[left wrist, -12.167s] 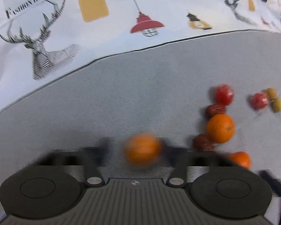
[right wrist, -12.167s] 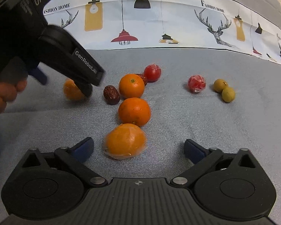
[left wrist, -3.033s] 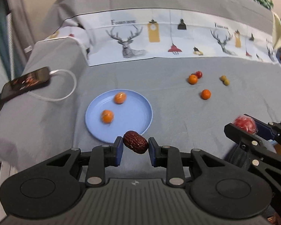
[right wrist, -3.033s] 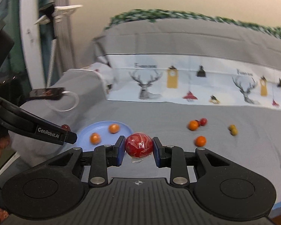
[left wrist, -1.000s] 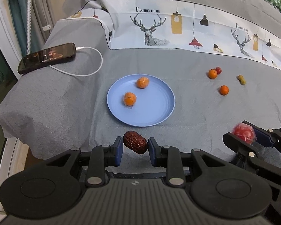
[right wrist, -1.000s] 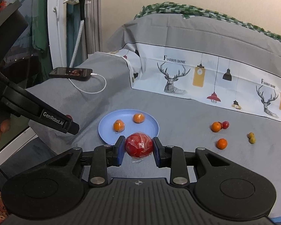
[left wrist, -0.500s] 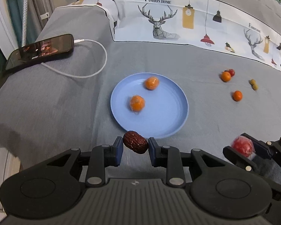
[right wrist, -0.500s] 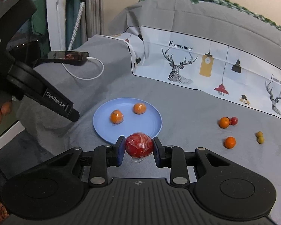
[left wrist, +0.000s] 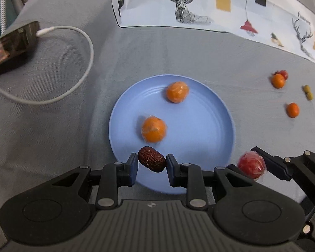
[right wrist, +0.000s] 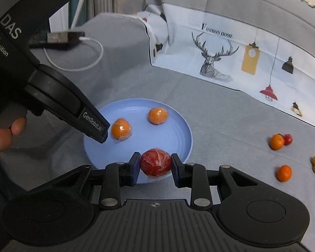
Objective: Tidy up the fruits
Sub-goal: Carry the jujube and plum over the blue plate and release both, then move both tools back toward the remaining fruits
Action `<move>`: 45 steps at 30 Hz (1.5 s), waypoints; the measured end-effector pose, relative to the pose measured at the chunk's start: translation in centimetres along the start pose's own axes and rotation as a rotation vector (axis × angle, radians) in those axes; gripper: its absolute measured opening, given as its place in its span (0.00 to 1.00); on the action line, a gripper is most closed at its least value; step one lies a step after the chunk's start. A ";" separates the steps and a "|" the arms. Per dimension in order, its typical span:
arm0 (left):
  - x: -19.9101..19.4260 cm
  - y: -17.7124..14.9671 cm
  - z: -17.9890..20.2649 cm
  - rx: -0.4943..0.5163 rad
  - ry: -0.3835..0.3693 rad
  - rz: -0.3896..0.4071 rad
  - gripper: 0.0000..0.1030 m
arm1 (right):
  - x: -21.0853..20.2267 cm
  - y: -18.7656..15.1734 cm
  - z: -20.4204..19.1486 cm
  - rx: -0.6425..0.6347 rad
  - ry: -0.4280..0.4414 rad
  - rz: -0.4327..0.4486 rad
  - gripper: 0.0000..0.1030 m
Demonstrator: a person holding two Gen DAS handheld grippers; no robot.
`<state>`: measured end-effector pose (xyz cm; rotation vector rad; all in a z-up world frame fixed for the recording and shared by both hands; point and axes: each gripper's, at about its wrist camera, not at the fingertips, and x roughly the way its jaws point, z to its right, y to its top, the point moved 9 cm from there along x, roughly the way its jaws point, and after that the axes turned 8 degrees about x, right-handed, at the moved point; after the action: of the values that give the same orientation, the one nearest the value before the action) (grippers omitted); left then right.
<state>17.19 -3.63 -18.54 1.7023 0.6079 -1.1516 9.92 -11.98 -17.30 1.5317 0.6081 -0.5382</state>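
Both grippers have closed in on the blue plate [left wrist: 216, 113], now larger at frame centre. Left gripper [left wrist: 152, 163] pinches a brown date [left wrist: 151, 161] over its lower rim; right gripper [right wrist: 155, 166] clamps a wrapped red fruit [right wrist: 155, 162] likewise.

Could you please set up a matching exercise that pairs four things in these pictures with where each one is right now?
Things:
1. red date
2. wrapped red fruit
3. two wrapped oranges
4. phone

Places:
A. on the blue plate
B. held in the right gripper
C. on the grey cloth, plugged into a white cable
D. held in the left gripper

Pairs: 1-D, 2-B, 3-A, 4-C
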 end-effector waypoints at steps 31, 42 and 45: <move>-9.5 -9.2 -2.0 0.019 0.203 0.100 1.00 | -8.7 -3.6 0.4 0.078 -0.034 -0.060 0.93; -14.9 -9.6 3.2 0.091 0.191 0.240 1.00 | -15.2 -3.9 2.0 0.121 -0.096 0.090 0.97; -15.9 -9.4 3.9 0.097 0.184 0.264 1.00 | -16.7 -3.7 2.2 0.105 -0.111 0.126 0.97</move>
<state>1.18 -1.60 -8.78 1.9214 0.4273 -0.8561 -4.95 -15.04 -9.04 1.6157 0.4000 -0.5622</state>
